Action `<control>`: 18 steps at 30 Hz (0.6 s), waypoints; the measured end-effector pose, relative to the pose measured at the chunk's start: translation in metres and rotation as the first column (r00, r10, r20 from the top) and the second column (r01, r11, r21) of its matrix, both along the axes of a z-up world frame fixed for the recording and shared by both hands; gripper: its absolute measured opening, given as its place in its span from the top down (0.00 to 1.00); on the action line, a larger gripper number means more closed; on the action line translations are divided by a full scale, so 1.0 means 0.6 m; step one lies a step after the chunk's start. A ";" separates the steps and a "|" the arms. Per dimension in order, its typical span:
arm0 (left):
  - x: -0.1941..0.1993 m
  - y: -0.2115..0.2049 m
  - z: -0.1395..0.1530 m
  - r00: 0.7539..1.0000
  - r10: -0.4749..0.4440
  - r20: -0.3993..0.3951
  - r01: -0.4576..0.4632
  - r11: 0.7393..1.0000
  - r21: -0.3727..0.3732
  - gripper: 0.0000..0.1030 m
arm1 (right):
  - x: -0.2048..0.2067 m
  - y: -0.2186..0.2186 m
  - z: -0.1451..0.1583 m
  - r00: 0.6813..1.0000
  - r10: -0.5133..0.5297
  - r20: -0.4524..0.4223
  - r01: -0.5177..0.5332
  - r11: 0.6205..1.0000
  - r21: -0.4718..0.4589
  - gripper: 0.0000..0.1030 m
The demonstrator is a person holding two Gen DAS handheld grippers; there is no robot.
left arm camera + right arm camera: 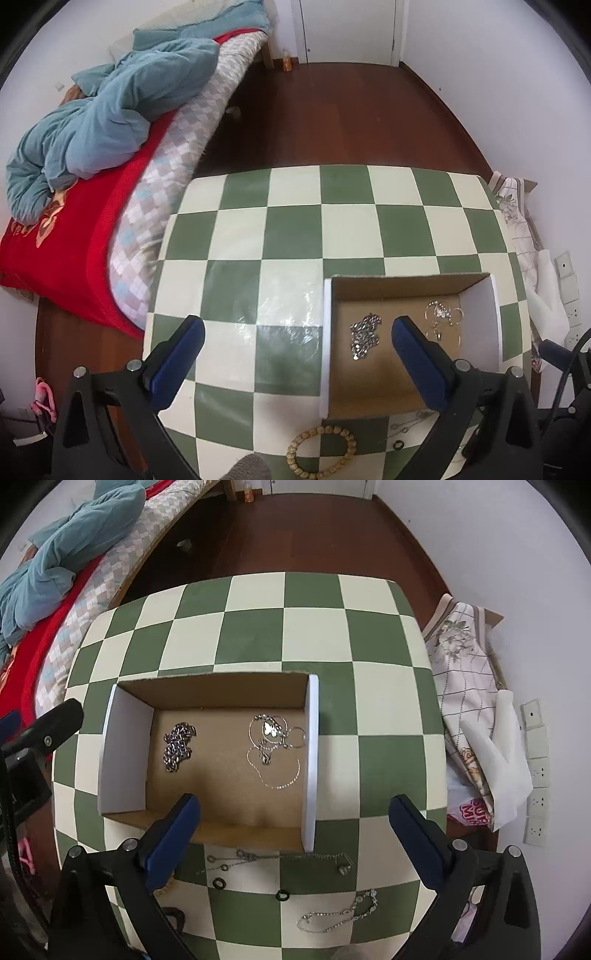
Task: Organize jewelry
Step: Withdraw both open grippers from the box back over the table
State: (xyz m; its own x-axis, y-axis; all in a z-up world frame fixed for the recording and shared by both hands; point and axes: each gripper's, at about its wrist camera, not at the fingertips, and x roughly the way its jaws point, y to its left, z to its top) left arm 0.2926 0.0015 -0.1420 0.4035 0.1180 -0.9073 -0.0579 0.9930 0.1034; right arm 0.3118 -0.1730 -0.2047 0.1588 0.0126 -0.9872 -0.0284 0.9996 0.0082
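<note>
the checkered table (317,635) filled both my views, and on it sat the open cardboard box (221,690), whole through my right wrist but partly blocked by my own finger through my left. my left gripper (298,328) hung over the table with its jaws spread wide and empty, and my right gripper (294,805) hovered at the box's near edge, spread just as wide with nothing between. inside the box lay a bunched silver chain (178,745) and a tangle of thin gold hoops and chain (275,747). only my left view showed the wooden bead bracelet (320,456) on the table in front of the box. only my right showed the silver bracelet (338,912), a fine chain (277,858) and two small dark rings (218,883), too small to make out well.
</note>
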 end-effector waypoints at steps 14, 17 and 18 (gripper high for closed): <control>-0.133 0.019 0.069 0.988 0.051 0.145 -0.054 0.998 0.022 0.00 | -0.096 -0.008 0.102 0.977 -0.024 0.210 0.030 0.999 -0.022 0.00; -0.164 0.024 0.092 0.983 0.054 0.177 -0.058 0.998 0.017 0.00 | -0.124 -0.013 0.130 0.966 -0.039 0.255 0.042 0.999 -0.006 0.00; -0.175 0.025 0.098 0.981 0.052 0.189 -0.057 0.998 0.019 0.00 | -0.131 -0.015 0.137 0.964 -0.046 0.262 0.046 0.999 0.007 0.00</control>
State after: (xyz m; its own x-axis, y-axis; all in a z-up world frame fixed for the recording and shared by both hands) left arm 0.1878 0.0164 -0.0832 0.5592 0.1656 -0.8124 -0.1326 0.9851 0.1095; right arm 0.2331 -0.1821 -0.1226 0.4126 0.0004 -0.9109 0.0162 0.9998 0.0078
